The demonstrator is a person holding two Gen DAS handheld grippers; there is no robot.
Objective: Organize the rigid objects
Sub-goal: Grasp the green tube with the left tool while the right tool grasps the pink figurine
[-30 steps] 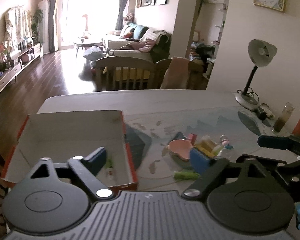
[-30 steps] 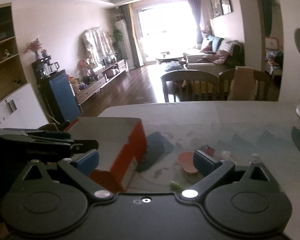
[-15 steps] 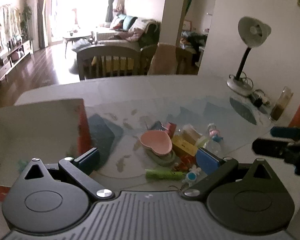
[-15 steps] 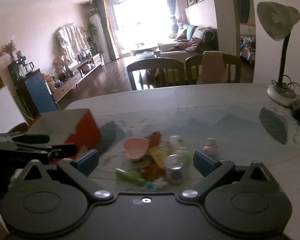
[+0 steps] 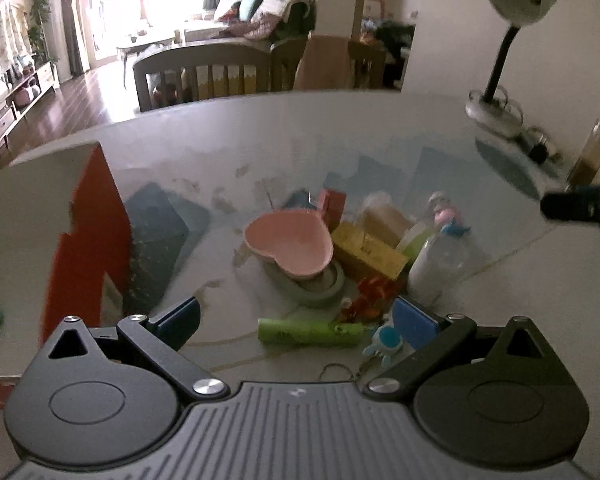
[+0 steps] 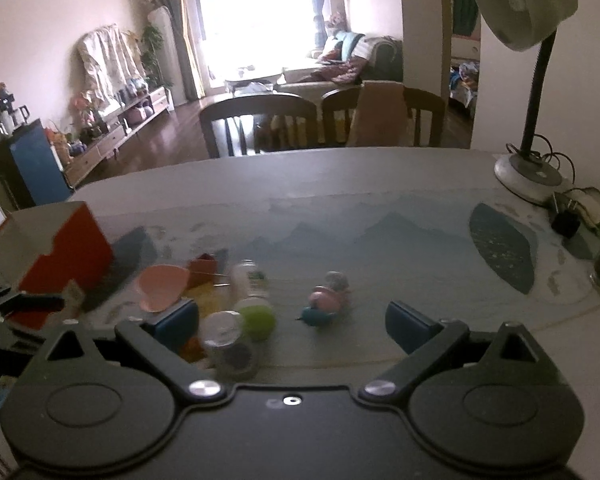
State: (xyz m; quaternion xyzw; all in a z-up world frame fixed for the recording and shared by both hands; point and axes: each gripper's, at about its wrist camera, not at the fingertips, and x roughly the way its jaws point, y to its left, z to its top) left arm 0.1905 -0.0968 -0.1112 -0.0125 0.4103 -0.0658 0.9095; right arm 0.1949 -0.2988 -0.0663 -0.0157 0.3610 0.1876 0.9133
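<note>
In the left wrist view, the left gripper (image 5: 296, 318) sits low in the middle of the frame with its two blue-tipped fingers (image 5: 179, 317) spread wide, and nothing is between them. Just above the gap lies a green plastic tube (image 5: 309, 333) on its side, with a small blue and white toy (image 5: 386, 341) at its right end. Above that, in the middle of the frame, a pink heart-shaped dish (image 5: 290, 243) rests on a round grey dish (image 5: 320, 285). To the right of the heart dish is a flat yellow box (image 5: 367, 249), and further right a clear plastic bottle (image 5: 438, 266) lies on its side. A small red box (image 5: 332, 204) stands just behind the heart dish. All of these sit close together on the pale table with a blue picture mat (image 5: 340, 152). At the left edge of the frame is an open cardboard box with red sides (image 5: 88, 240). In the right wrist view, the right gripper (image 6: 292, 322) is also low in the middle, fingers wide apart and holding nothing. A small pink pig toy on a blue base (image 6: 326, 302) stands a little above the gap. A jar with a green lid (image 6: 256, 320) and a jar with a silver lid (image 6: 228, 344) lie near the left finger. A white desk lamp (image 6: 528, 80) stands at the upper right.
</note>
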